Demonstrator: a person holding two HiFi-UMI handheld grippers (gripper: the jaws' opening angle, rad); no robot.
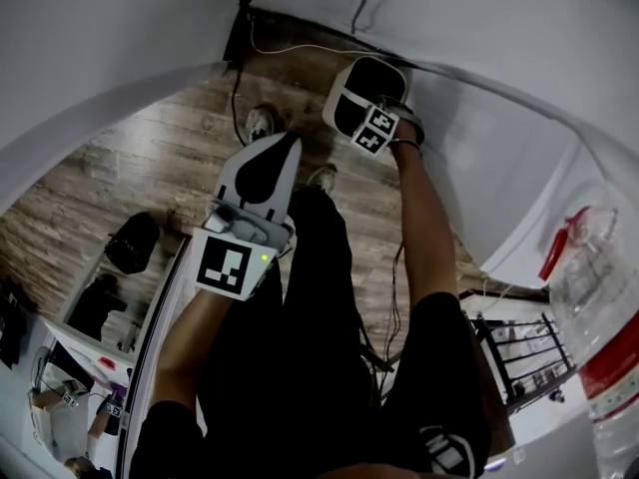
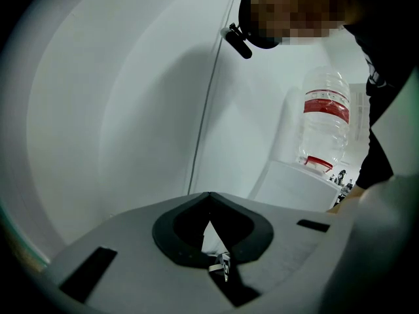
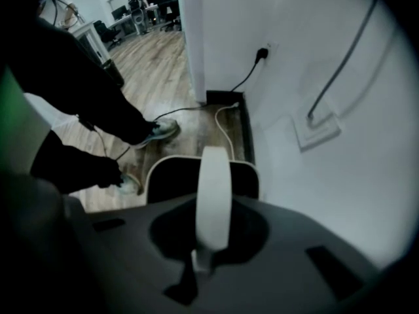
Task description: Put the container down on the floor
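Observation:
The container (image 3: 196, 178) is a white-rimmed tub with a dark inside. It hangs by a white strap handle (image 3: 214, 195) above the wooden floor (image 3: 154, 77), close to the white wall. My right gripper (image 3: 213, 208) points straight down and is shut on that handle. In the head view the container (image 1: 361, 90) shows beyond the right gripper's marker cube (image 1: 376, 129), near the skirting. My left gripper (image 1: 268, 164) is held out in front of the person, its jaws together with nothing between them. In its own view the left gripper (image 2: 209, 198) faces a bare white wall.
A big clear water bottle (image 2: 325, 120) with a red label stands on a white ledge at the right, also in the head view as the bottle (image 1: 602, 297). A black plug and cables (image 3: 243, 77) run along the skirting. The person's shoes (image 1: 262, 120) stand beside the drop spot. A black wire rack (image 1: 519, 357) is at the right.

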